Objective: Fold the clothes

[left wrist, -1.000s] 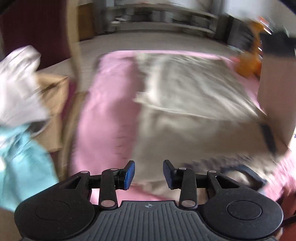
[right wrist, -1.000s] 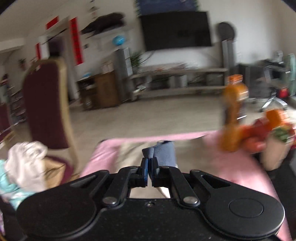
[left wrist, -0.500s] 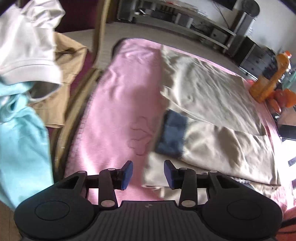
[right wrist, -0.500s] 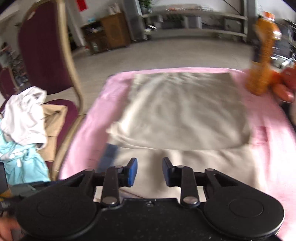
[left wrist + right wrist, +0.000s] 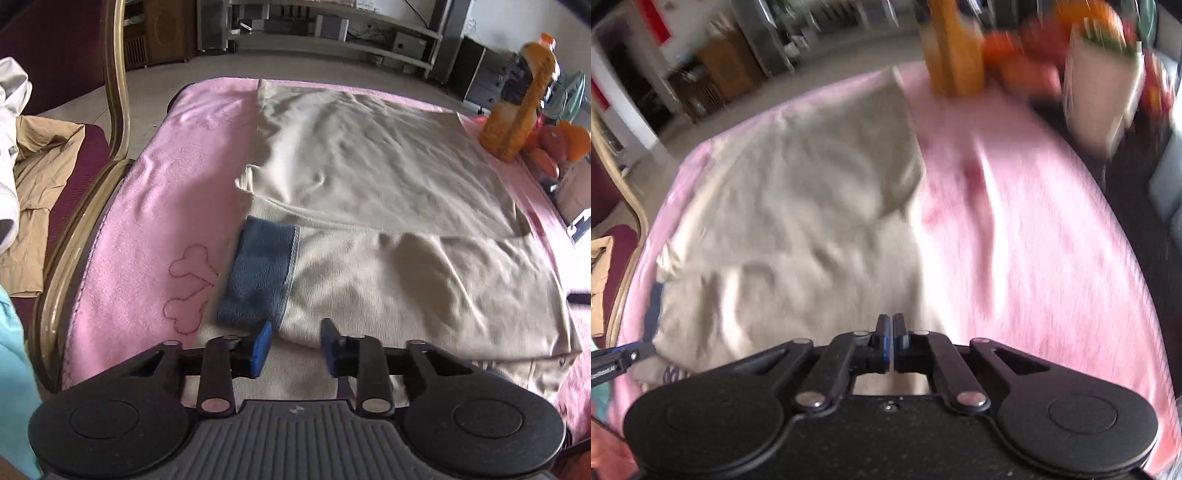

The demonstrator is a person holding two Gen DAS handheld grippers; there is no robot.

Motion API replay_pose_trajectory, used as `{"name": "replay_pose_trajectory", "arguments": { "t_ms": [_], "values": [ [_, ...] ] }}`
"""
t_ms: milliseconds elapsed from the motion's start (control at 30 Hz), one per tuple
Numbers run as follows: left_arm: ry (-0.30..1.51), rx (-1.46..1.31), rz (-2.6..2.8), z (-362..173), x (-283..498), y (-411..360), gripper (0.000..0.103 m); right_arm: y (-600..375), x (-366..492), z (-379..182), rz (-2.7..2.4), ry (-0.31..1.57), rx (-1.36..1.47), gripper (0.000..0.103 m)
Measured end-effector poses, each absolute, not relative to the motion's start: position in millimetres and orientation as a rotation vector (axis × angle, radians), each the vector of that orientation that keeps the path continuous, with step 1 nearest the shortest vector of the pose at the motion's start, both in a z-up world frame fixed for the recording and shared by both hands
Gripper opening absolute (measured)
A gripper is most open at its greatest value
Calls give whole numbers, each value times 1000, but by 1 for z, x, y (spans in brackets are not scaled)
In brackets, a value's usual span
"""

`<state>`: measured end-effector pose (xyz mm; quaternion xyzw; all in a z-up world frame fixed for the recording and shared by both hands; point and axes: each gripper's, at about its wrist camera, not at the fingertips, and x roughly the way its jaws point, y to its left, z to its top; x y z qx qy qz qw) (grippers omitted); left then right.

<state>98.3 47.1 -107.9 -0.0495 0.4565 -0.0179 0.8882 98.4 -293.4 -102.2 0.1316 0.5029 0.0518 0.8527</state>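
Both grippers dropping nearer since earlier frame, cream garment (image 5: 388, 229) lying folded on pink blanket (image 5: 155, 221), blue cuff (image 5: 258, 277) showing left, left gripper (image 5: 294, 345) closing, fabric edge between parted fingers, right gripper (image 5: 890, 341) clenched, gripping nothing visible.

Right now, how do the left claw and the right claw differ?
The left claw stands partly open, its jaws having just been closing, astride the near edge of the beige garment beside the blue cuff; the right claw is shut. The left sits at the garment's left side, the right near its right edge. Both point down over the pink blanket.
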Motion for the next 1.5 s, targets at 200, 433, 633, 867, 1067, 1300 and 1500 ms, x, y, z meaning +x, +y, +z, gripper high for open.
{"name": "replay_pose_trajectory", "arguments": {
  "t_ms": [200, 433, 633, 867, 1067, 1300, 1500],
  "values": [
    [960, 30, 100, -127, 115, 45, 33, -310, 103, -129, 75, 1218, 251, 6],
    [960, 34, 127, -121, 104, 58, 37, -325, 86, -129, -83, 1165, 163, 14],
    [866, -32, 49, -102, 102, 54, 32, -337, 89, -100, 17, 958, 411, 13],
    [957, -25, 127, -126, 137, 58, 36, -335, 137, -145, 38, 1136, 677, 10],
    [955, -147, 165, -115, 121, 86, 21, -374, 114, -139, -258, 1056, 637, 8],
    [949, -149, 3, -116, 124, 64, 24, -337, 123, -137, 74, 1047, 718, 9],
    [998, -34, 17, -123, 119, 56, 34, -309, 135, -154, 113, 1218, 595, 0]
  ]
}}
